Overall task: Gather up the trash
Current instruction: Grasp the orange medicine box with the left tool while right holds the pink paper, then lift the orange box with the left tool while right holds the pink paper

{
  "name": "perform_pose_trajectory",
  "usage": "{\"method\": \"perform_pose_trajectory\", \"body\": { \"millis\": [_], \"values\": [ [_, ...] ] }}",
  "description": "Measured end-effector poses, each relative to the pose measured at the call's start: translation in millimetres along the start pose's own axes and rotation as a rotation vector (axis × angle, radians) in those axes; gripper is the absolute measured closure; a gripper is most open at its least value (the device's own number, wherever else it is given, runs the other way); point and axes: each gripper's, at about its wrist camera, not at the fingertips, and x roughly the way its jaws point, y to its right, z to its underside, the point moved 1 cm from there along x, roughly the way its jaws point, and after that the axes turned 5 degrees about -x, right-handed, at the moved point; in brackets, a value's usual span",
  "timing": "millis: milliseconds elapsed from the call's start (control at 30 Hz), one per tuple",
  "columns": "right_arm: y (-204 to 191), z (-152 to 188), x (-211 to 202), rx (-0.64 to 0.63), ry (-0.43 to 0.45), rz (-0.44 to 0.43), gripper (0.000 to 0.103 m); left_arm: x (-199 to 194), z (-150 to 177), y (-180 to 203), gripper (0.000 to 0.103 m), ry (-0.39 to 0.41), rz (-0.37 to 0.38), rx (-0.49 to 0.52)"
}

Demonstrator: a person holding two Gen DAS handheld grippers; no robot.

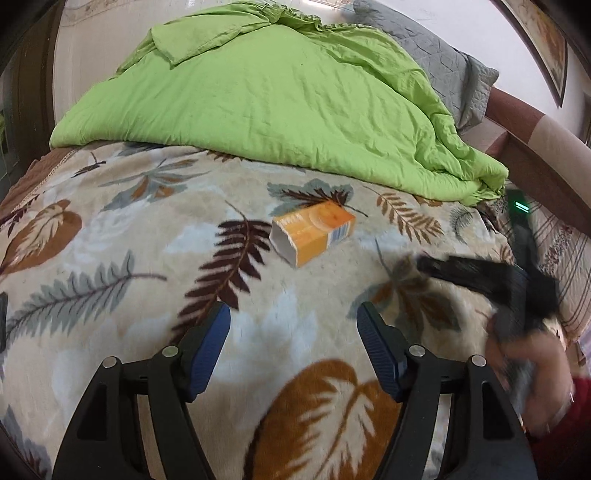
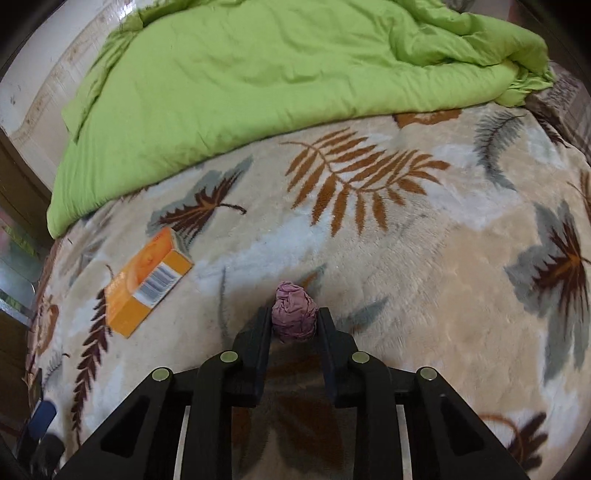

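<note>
A bedroom in a home, seen from beside the bed. The bed [image 1: 110, 236] is spread with a plush cream blanket [image 2: 424, 258] printed with brown and grey leaves; a rumpled lime-green duvet [image 1: 266, 103] is heaped across its far half, and a grey quilted pillow [image 1: 436, 55] lies behind it, near a padded headboard [image 1: 532, 147]. A framed picture [image 1: 546, 44] hangs on the pale wall [image 1: 476, 22] above. Dark wooden furniture [image 2: 18, 177] stands at the bed's left side.

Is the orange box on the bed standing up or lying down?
Lying down: the orange box rests on a long side on the leaf blanket, open end visible.
</note>
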Motion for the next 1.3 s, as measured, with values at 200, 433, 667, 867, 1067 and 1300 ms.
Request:
{"method": "perform_pose_trajectory", "body": {
  "millis": [200,433,667,867,1067,1300],
  "values": [
    [-12.3,38.2,-66.9,0.019,0.049,-0.089,0.077,34.7,-48.0,11.4,0.028,-0.006,-0.005,0.061],
    [-17.6,87.9,-99.9,0.021,0.037,-0.183,0.077,118.7,-99.8,13.3,0.027,-0.162,0.051,0.034],
    [-4.8,77.3,-100.9,0.036,0.073,-0.161,0.077,138.2,-88.2,32.5,0.027,-0.227,0.081,0.124],
    [2.5,73.7,-99.0,0.075,0.062,-0.205,0.077,135.8,-58.1,54.9,0.027,-0.272,0.101,0.219],
    [1.5,72.8,-103.7,0.065,0.084,-0.198,0.076,157.0,-64.9,48.9,0.048,-0.258,-0.069,0.143],
    [-6.2,69.6,-107.1,0.022,0.105,-0.157,0.076,130.9,-47.3,44.2,0.057,-0.201,-0.106,0.127]
  ]
}}
